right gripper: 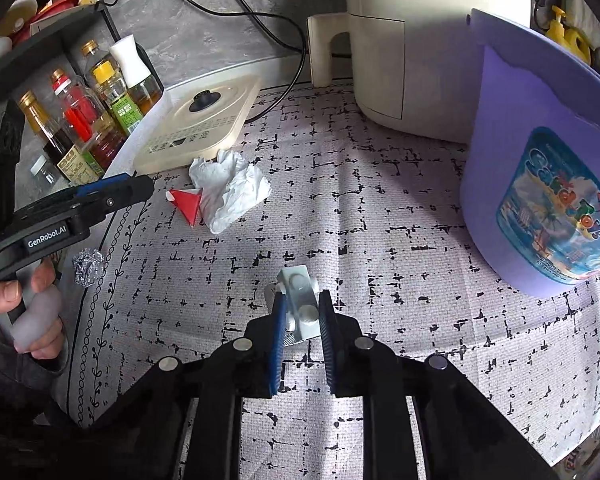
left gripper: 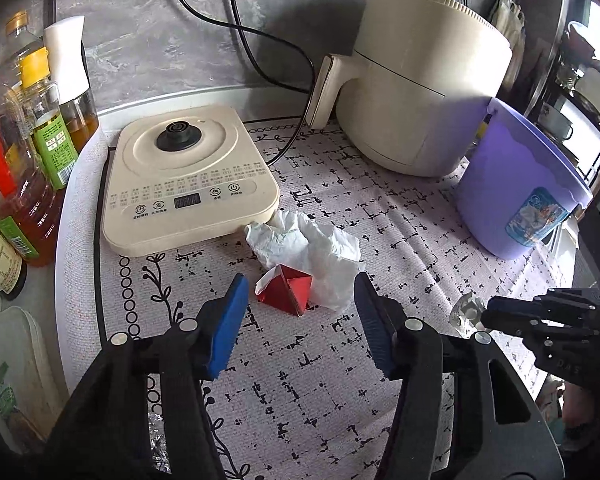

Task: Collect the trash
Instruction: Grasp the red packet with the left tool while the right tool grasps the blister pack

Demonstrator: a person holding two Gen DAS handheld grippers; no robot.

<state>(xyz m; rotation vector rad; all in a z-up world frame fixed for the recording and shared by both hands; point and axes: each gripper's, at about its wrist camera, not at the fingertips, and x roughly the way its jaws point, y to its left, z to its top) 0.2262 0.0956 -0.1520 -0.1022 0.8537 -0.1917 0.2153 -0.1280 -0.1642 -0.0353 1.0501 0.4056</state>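
A crumpled white tissue [left gripper: 312,252] and a red folded paper wrapper [left gripper: 286,288] lie on the patterned cloth, just ahead of my open left gripper [left gripper: 302,288]. In the right wrist view the tissue [right gripper: 230,190] and red wrapper [right gripper: 188,202] lie at centre left. My right gripper [right gripper: 302,308] is shut on a silver pill blister pack [right gripper: 300,300], held just above the cloth. The blister pack also shows in the left wrist view [left gripper: 466,312]. A purple bucket [right gripper: 540,184] stands at the right. A ball of foil [right gripper: 87,266] lies near the cloth's left edge.
A cream kettle base [left gripper: 188,176] sits behind the tissue, a cream air fryer [left gripper: 424,80] at the back with black cords [left gripper: 260,60]. Several oil and sauce bottles [left gripper: 24,152] stand at the left. The left gripper [right gripper: 136,188] shows in the right wrist view.
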